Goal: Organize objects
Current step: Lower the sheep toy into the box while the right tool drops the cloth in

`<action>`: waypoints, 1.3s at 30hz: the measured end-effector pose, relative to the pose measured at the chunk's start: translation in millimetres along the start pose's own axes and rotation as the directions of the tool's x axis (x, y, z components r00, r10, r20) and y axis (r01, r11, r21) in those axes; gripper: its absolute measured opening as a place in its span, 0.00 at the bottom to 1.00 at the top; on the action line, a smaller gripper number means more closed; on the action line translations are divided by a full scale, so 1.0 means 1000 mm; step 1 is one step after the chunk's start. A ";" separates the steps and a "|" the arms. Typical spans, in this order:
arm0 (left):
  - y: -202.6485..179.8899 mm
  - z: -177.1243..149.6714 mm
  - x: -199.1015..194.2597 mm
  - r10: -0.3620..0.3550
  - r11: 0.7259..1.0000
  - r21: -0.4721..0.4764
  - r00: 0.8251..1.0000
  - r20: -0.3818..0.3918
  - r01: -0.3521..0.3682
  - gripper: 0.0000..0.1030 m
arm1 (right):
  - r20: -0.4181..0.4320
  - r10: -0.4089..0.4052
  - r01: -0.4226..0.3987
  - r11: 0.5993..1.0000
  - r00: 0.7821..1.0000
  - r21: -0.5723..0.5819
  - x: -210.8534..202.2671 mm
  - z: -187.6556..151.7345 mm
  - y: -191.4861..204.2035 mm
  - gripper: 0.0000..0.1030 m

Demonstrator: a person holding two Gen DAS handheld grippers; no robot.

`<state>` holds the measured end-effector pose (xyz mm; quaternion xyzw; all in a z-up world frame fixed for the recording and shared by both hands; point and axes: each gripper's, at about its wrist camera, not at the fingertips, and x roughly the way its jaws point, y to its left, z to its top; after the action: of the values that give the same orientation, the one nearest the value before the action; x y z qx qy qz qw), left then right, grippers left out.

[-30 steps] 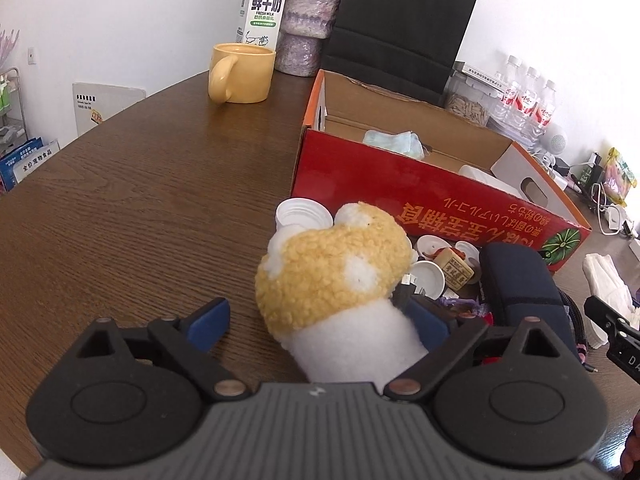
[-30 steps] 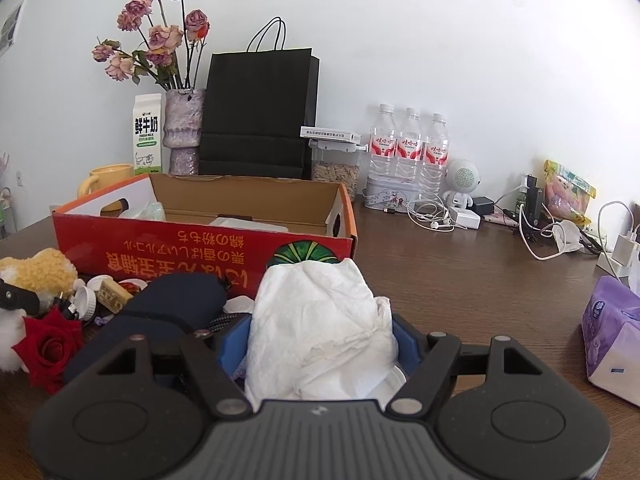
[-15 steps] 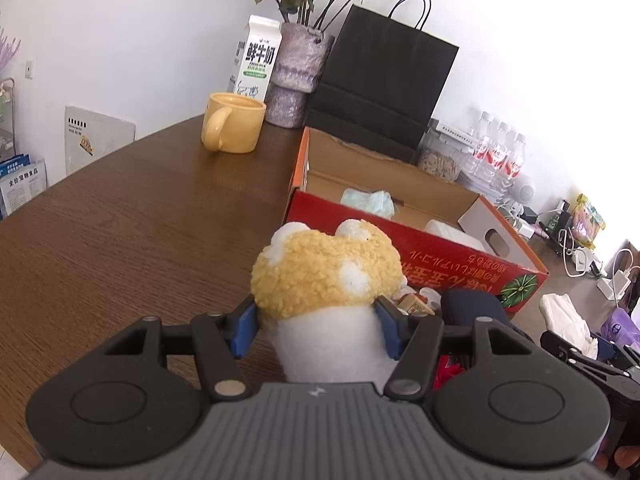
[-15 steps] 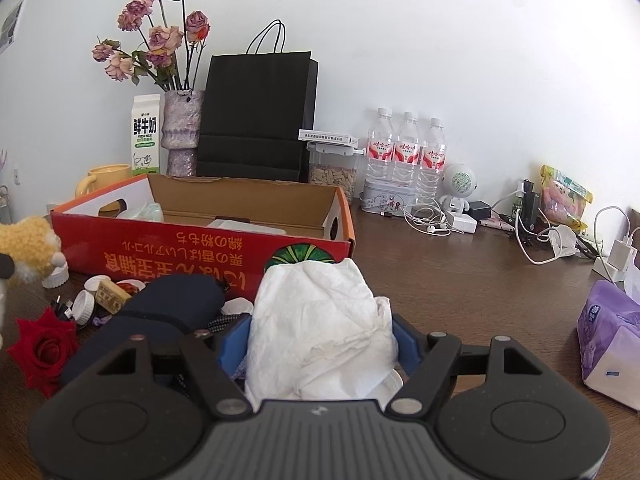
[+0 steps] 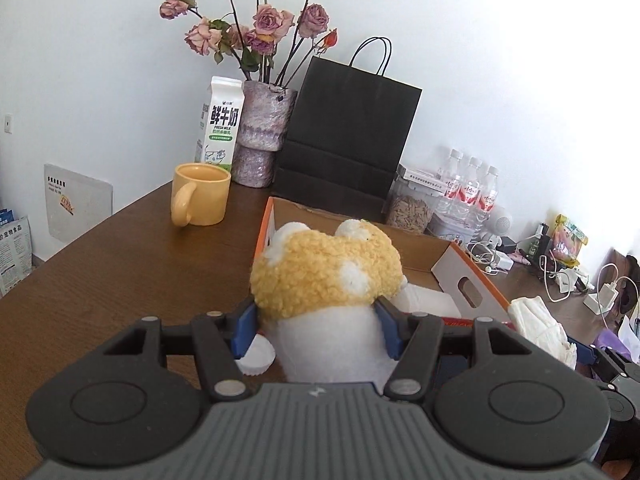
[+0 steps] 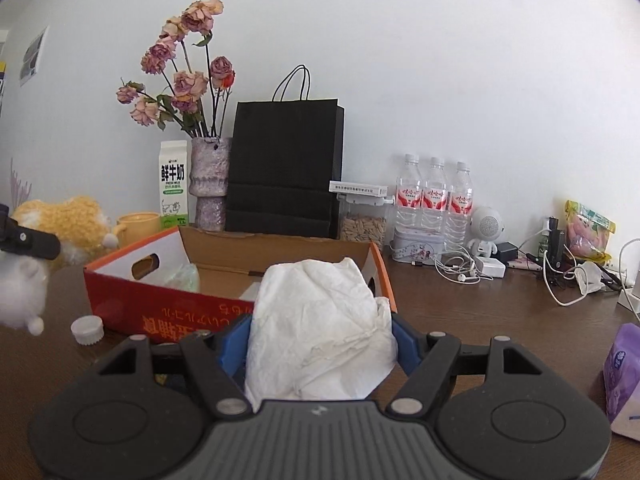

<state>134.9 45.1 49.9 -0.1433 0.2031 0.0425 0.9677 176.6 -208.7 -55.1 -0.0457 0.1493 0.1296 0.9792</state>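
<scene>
A fluffy plush toy point(image 5: 326, 276) with a yellow, white-spotted head and white body is clamped upright between blue gripper pads, above the table. A crumpled white tissue point(image 6: 320, 324) is likewise clamped. Beyond both stands an open red-and-orange cardboard box point(image 6: 168, 304) on the table.

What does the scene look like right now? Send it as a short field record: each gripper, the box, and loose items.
left gripper: shut on plush toy, held above the table
right gripper: shut on crumpled white tissue
cardboard box: open, red outside, a pale green item inside
loose on table: white cap
behind box: yellow mug, milk carton, black paper bag
</scene>
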 end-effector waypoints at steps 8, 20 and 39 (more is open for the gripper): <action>-0.022 0.024 0.031 -0.024 1.000 0.013 1.000 0.014 0.024 0.59 | 0.025 0.024 -0.024 1.000 0.999 0.020 0.032 0.035 0.010 0.70; -0.038 0.047 0.106 -0.057 0.998 0.002 0.998 -0.017 0.057 0.60 | -0.011 0.070 -0.069 0.995 0.997 0.066 0.114 0.071 0.013 0.70; -0.043 0.062 0.186 0.028 0.999 -0.041 0.992 -0.125 -0.034 0.65 | -0.169 0.046 -0.031 0.995 0.985 0.090 0.183 0.073 0.011 0.74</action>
<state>334.4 27.3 40.5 -0.1631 0.2642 0.0528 0.9491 363.2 -144.7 -42.0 -0.0112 0.2391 0.1376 0.9611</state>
